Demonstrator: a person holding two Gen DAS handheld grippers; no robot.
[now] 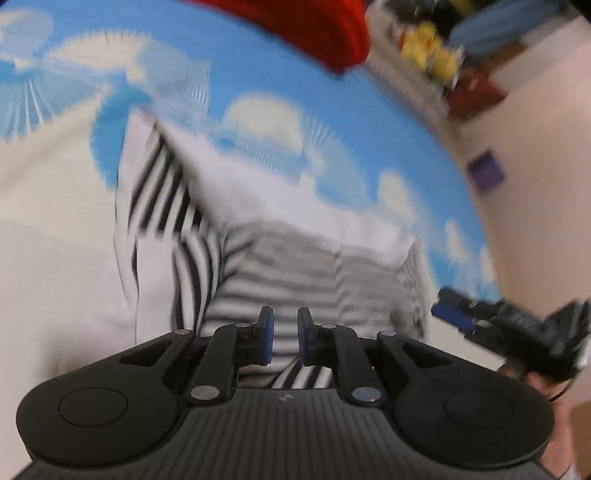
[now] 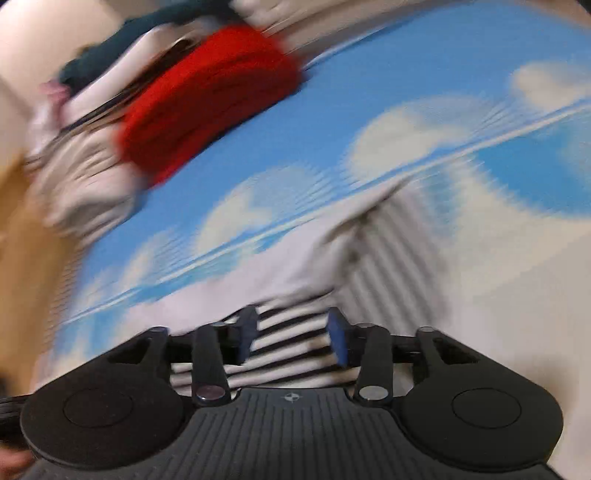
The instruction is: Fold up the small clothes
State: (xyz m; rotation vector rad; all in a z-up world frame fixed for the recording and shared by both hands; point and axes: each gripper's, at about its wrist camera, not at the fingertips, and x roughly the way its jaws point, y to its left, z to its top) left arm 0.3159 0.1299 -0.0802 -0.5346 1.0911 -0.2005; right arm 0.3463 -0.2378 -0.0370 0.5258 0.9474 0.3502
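Observation:
A small white garment with black stripes lies crumpled on a blue cloth printed with white clouds. My left gripper hovers over its striped part, the blue pads a narrow gap apart, and stripes show through that gap. In the right wrist view the same garment spreads ahead and to the right. My right gripper stands open above its striped edge with nothing pinched. The right gripper also shows at the right edge of the left wrist view, held by a hand. Both views are blurred.
A folded red garment lies on the cloud cloth at the far side, also seen in the left wrist view. Beside it sits a pile of pale and dark clothes. Yellow toys stand beyond the cloth.

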